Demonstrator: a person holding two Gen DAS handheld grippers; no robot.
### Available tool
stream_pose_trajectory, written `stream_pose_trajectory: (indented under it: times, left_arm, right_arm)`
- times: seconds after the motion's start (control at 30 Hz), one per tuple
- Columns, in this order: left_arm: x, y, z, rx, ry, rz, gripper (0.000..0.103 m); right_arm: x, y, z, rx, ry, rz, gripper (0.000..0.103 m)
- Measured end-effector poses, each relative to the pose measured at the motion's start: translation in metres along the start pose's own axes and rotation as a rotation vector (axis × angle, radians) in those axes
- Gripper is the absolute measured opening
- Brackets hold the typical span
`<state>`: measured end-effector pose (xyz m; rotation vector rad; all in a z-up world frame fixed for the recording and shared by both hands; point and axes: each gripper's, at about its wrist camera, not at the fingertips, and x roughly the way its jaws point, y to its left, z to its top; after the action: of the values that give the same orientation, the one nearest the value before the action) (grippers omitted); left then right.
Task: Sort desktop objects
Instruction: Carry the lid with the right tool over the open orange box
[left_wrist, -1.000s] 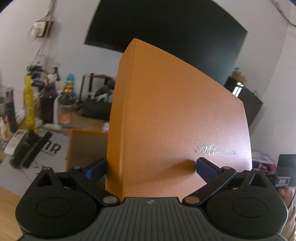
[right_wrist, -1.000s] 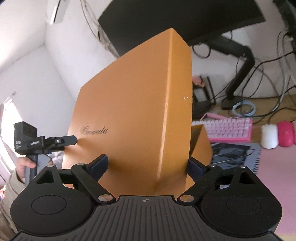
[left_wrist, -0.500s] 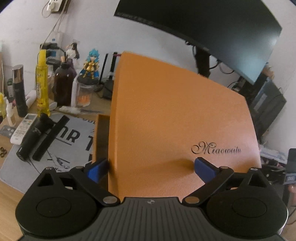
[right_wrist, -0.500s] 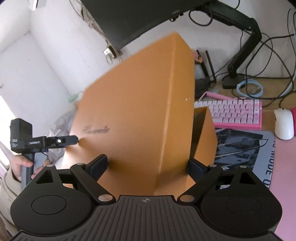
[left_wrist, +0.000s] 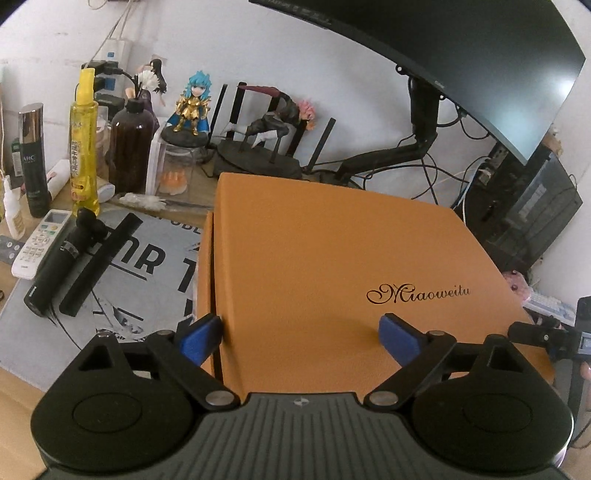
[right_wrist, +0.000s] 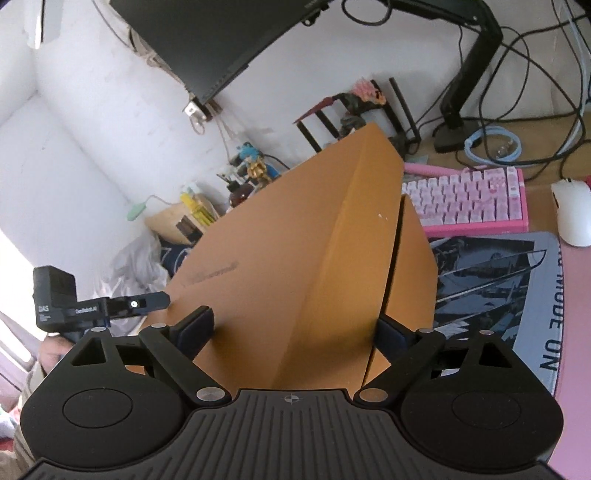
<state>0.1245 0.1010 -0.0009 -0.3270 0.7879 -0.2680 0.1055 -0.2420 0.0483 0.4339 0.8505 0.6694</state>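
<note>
Both pairs of jaws clamp the same thing: the left gripper (left_wrist: 299, 328) pinches one side flap of the orange lid (left_wrist: 332, 266), one blue pad outside and one on top, and the right gripper (right_wrist: 295, 328) grips the opposite corner in the same way, its right pad tucked into the seam beside the lid's wall. That lid, with "Miaoweitu" in script on its top, sits over the orange box base (right_wrist: 413, 258), whose wall shows just outside the lid on both sides; from the right wrist the lid looks tilted and not fully seated, though the fisheye view makes that hard to judge. By my reading the box is being closed, so whatever went inside is already sorted, and its contents cannot be seen. The box rests on the grey desk mat (left_wrist: 122, 258). Much appears left to do: a white remote (left_wrist: 37, 242), a black cylinder (left_wrist: 55, 271) and a black bar (left_wrist: 98, 264) lie loose on the mat to the left, with bottles and figurines crowded along the wall behind them. To the right stand a pink keyboard (right_wrist: 469, 199) and a white mouse (right_wrist: 574, 210); whether those count as things to sort I cannot tell.
</note>
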Motion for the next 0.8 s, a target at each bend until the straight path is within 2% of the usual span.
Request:
stream_pose_trajectory:
  times: [0.4, 0.8]
  left_arm:
    - [0.004, 0.007, 0.004, -0.003, -0.009, -0.007, 0.092]
    - [0.008, 0.01, 0.009, -0.007, -0.019, -0.022, 0.093]
  right_arm:
    - [0.009, -0.016, -0.009, 0.05, 0.008, 0.02, 0.094]
    - [0.011, -0.019, -0.008, 0.043, 0.026, 0.03, 0.096]
